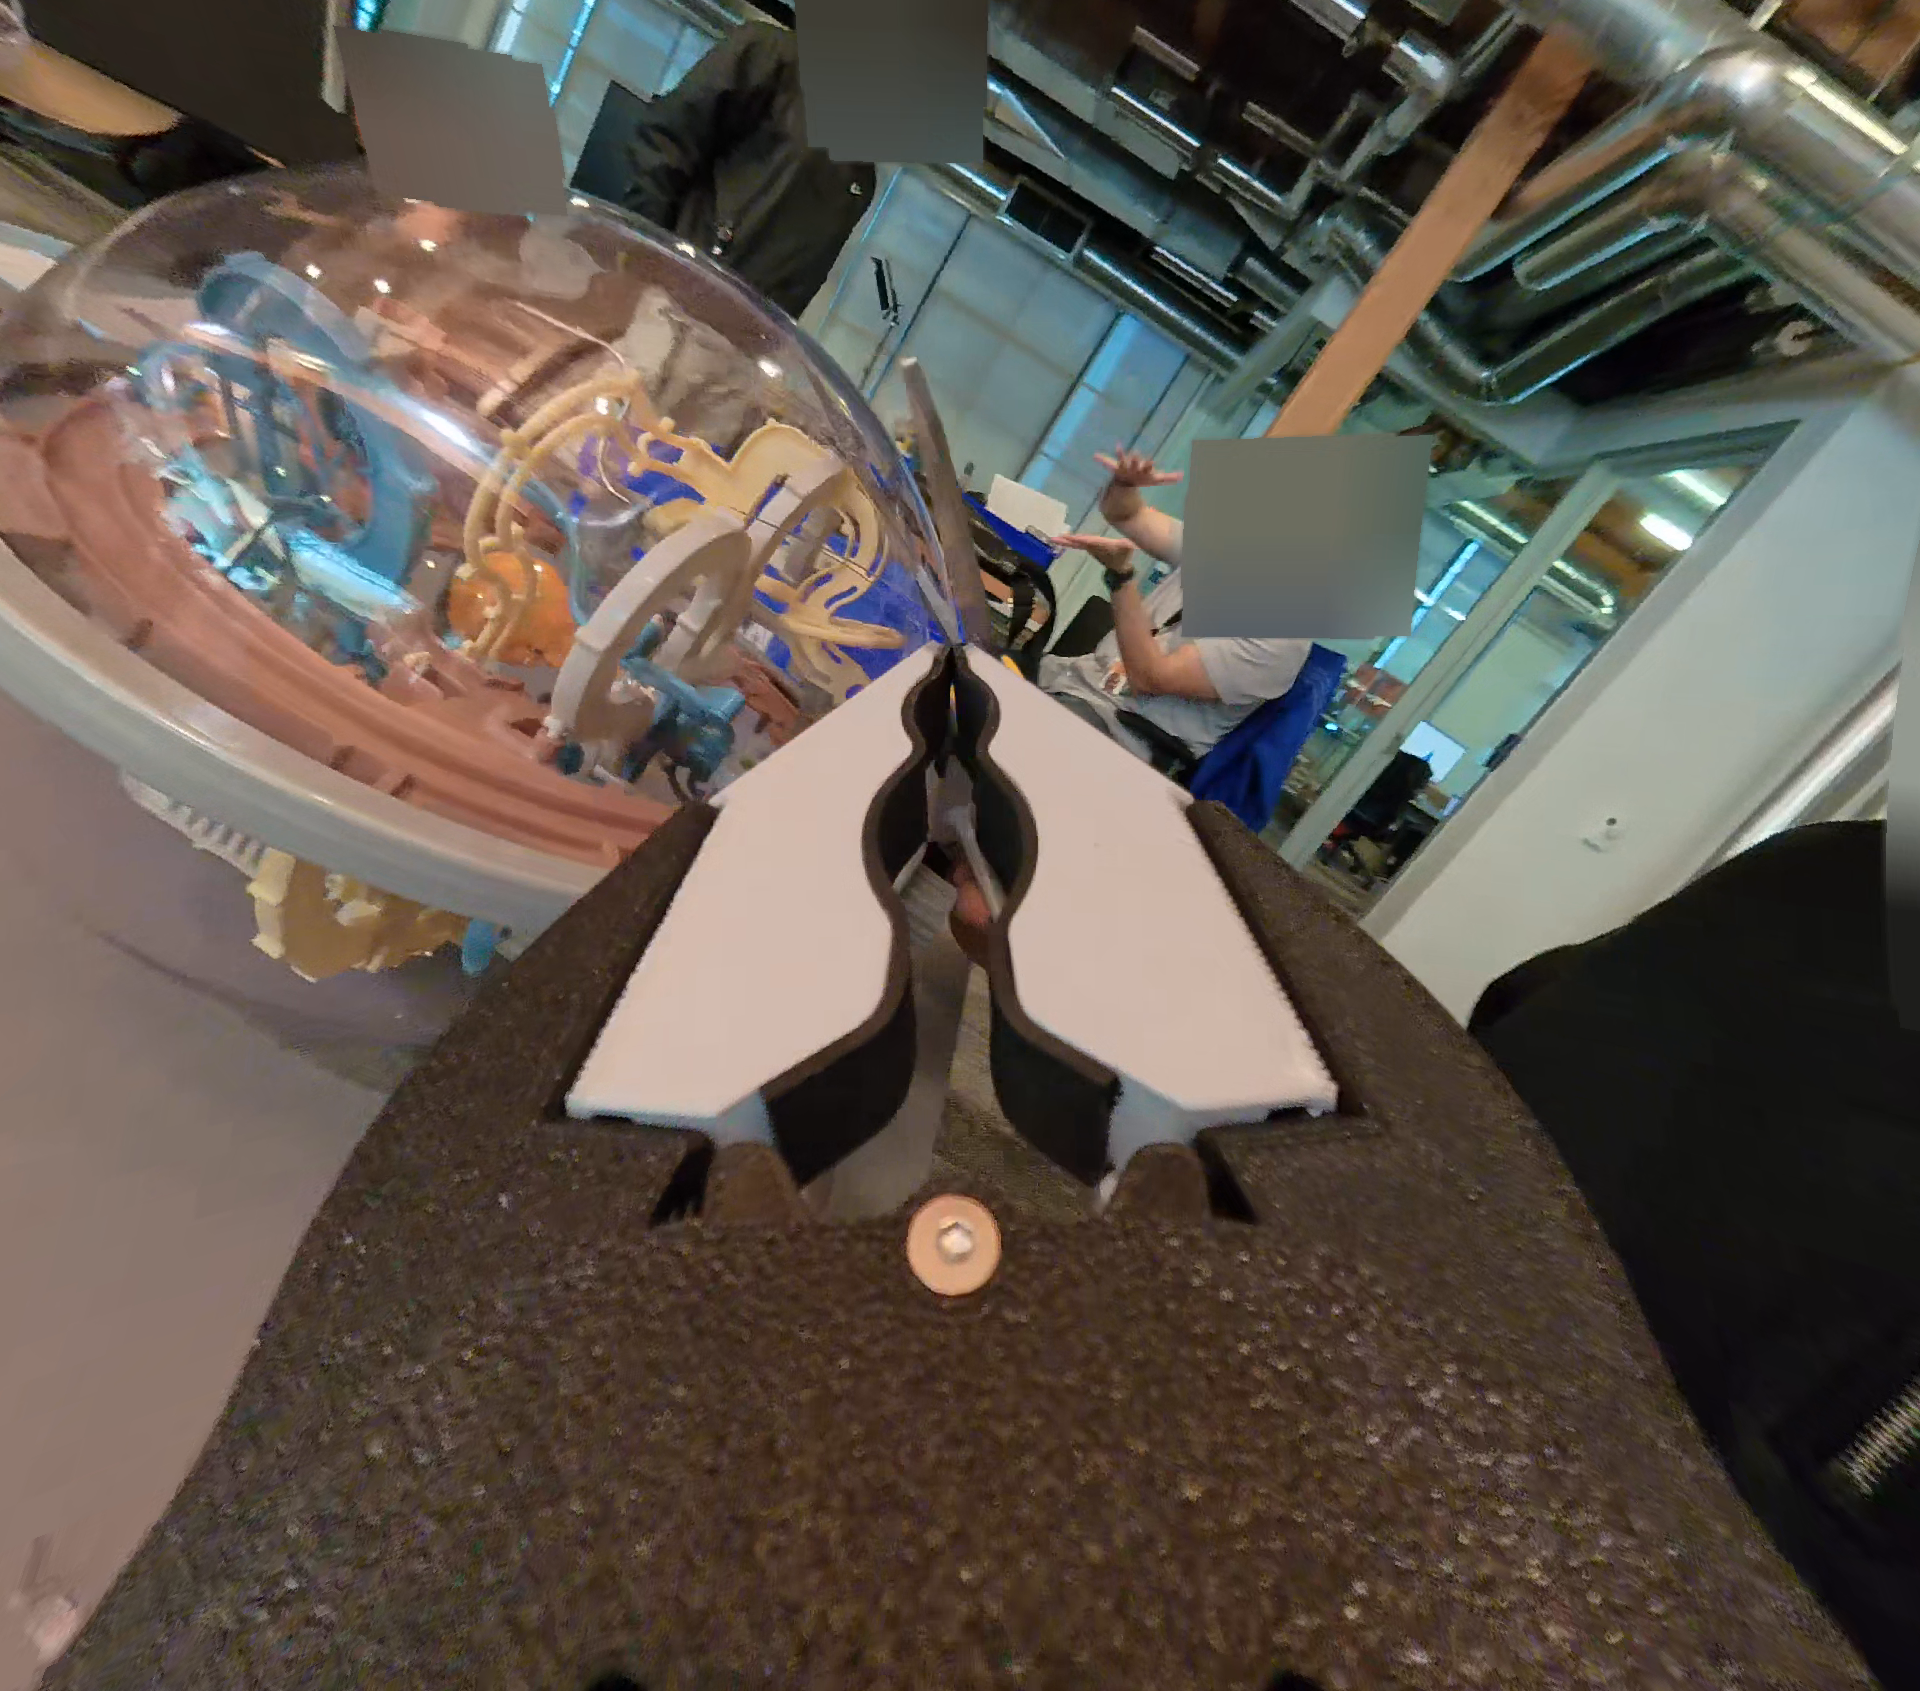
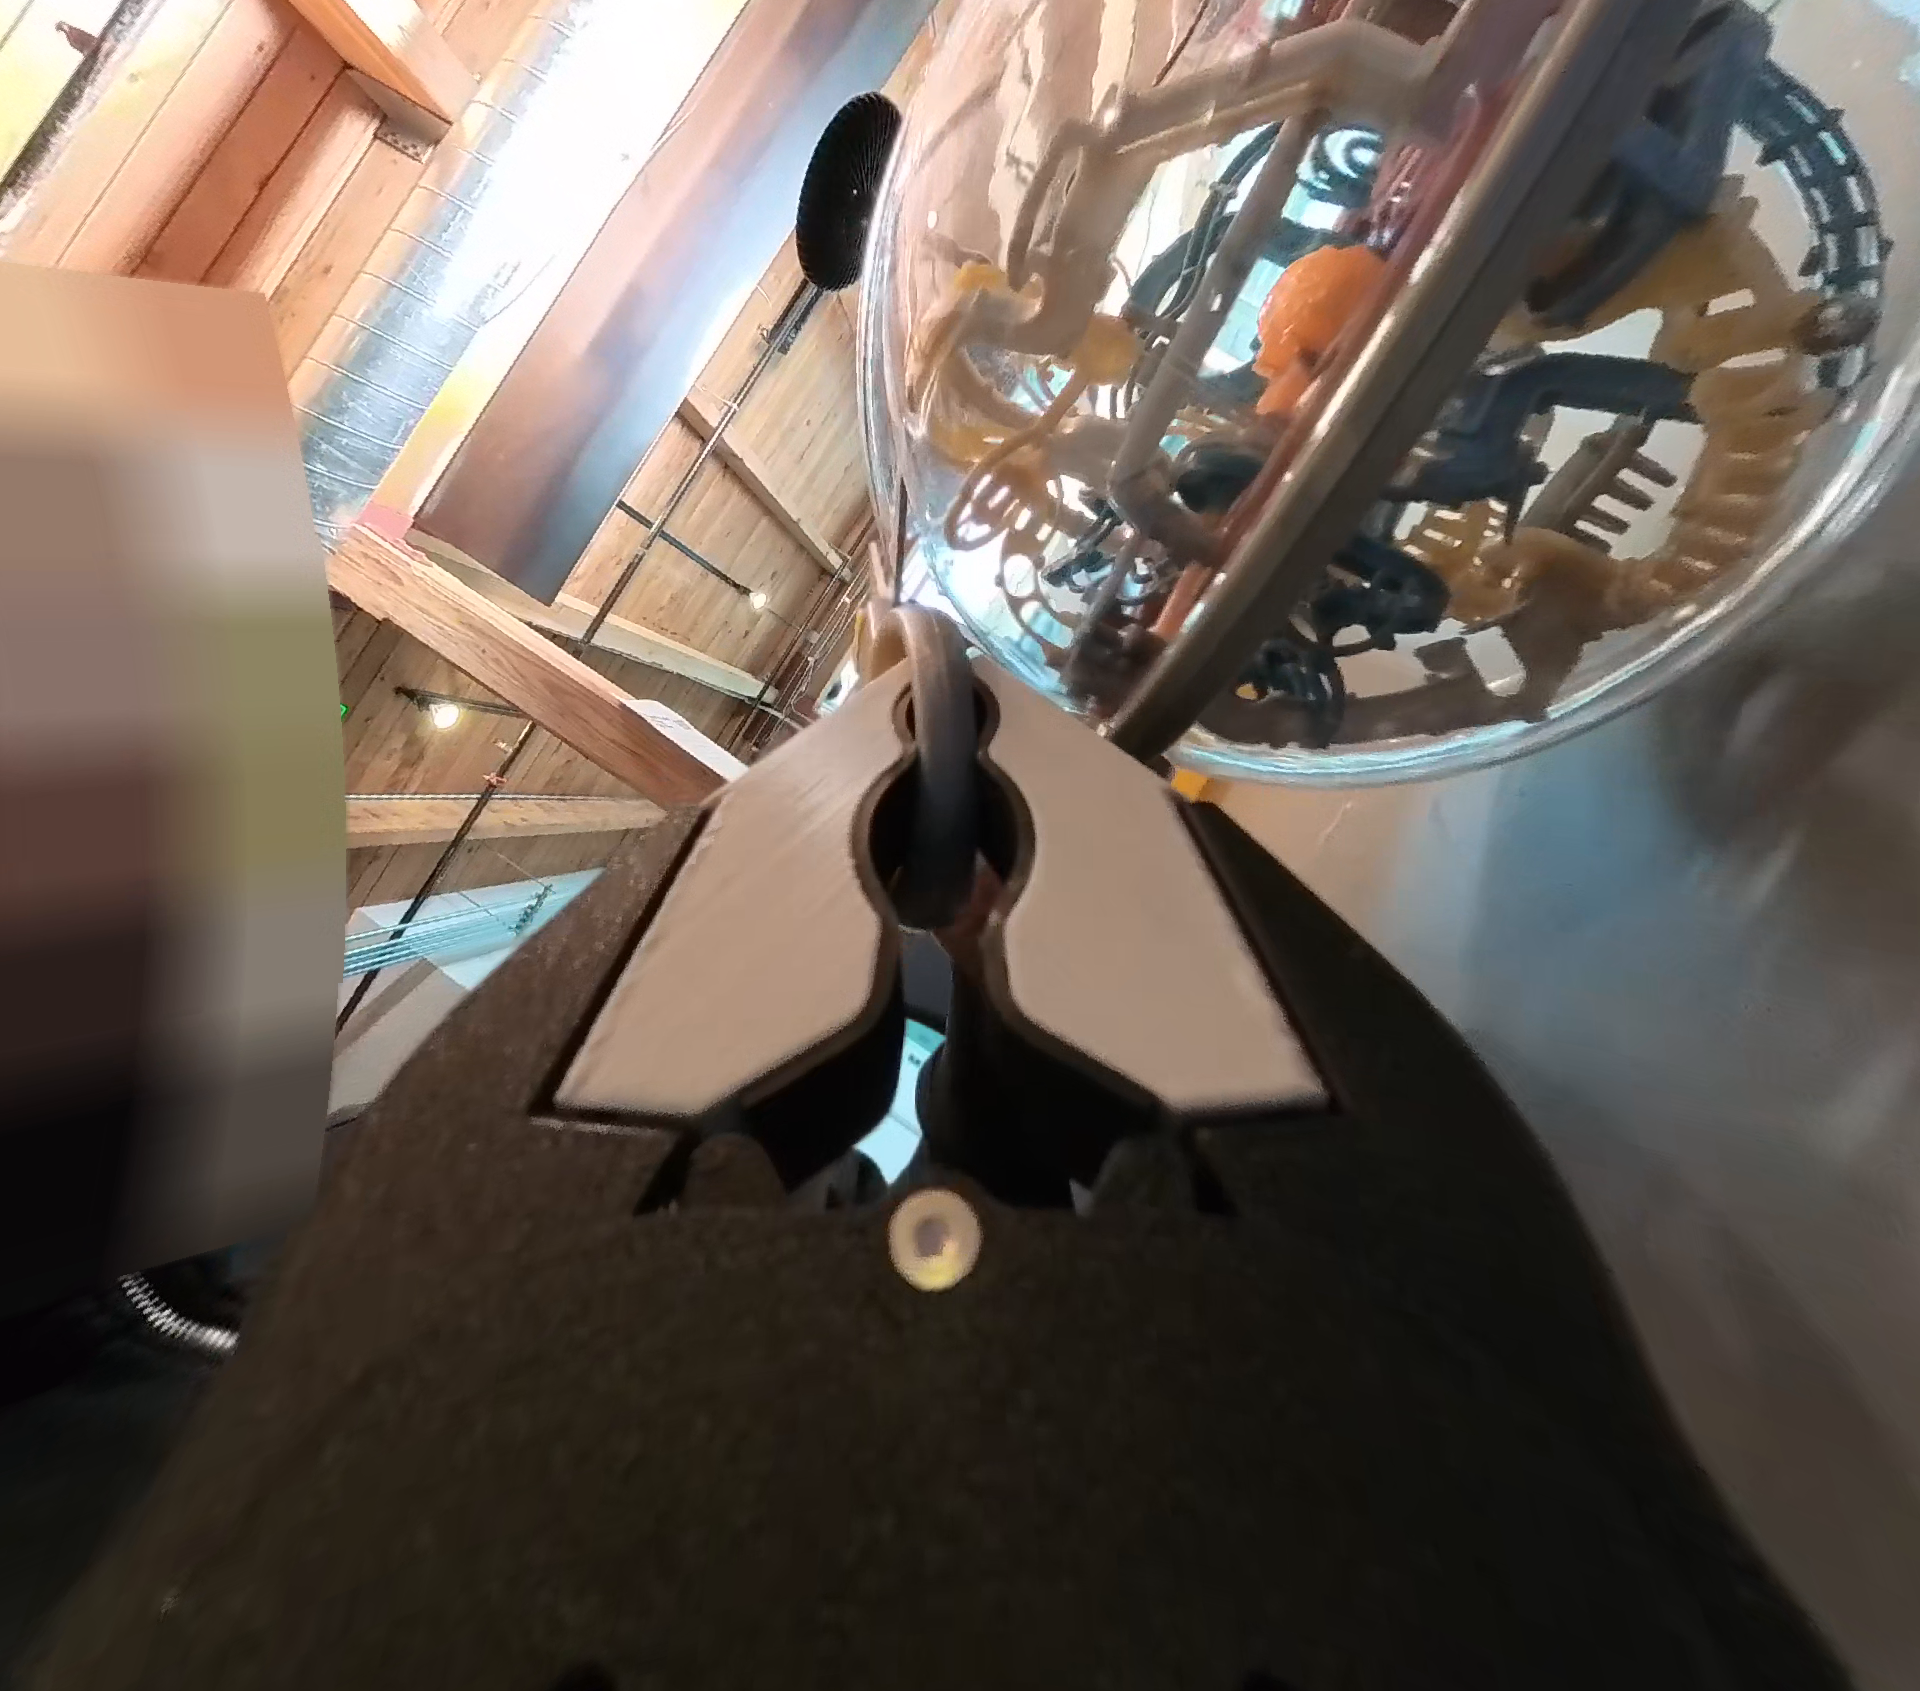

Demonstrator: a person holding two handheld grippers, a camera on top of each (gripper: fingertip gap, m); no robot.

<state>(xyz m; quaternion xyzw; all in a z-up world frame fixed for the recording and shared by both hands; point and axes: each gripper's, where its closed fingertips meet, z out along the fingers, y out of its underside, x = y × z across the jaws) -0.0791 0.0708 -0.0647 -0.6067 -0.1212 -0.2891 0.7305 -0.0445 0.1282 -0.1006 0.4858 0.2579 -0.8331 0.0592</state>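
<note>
A clear plastic maze ball (image 1: 395, 436) with brown, blue, cream and orange tracks inside fills the left of the left wrist view. A grey band (image 1: 156, 706) runs around it. My left gripper (image 1: 951, 659) is shut, and its fingertips pinch a thin grey rim strip (image 1: 935, 488) that rises along the ball's right edge. In the right wrist view the same ball (image 2: 1403, 311) sits up and to the right. My right gripper (image 2: 940, 706) is shut on a dark ring (image 2: 940, 768) that runs through the hollows between its pads, just beside the ball's shell.
A pale surface (image 1: 135, 1174) lies under the ball. A seated person (image 1: 1195, 665) and a standing person in a black jacket (image 1: 748, 187) are behind it. A dark sleeve (image 1: 1714, 1174) is at the right. Ceiling ducts (image 2: 582, 114), wooden beams and a black round disc (image 2: 844, 202) are overhead. Some 8 centimeters of space lies between my two pairs of fingers.
</note>
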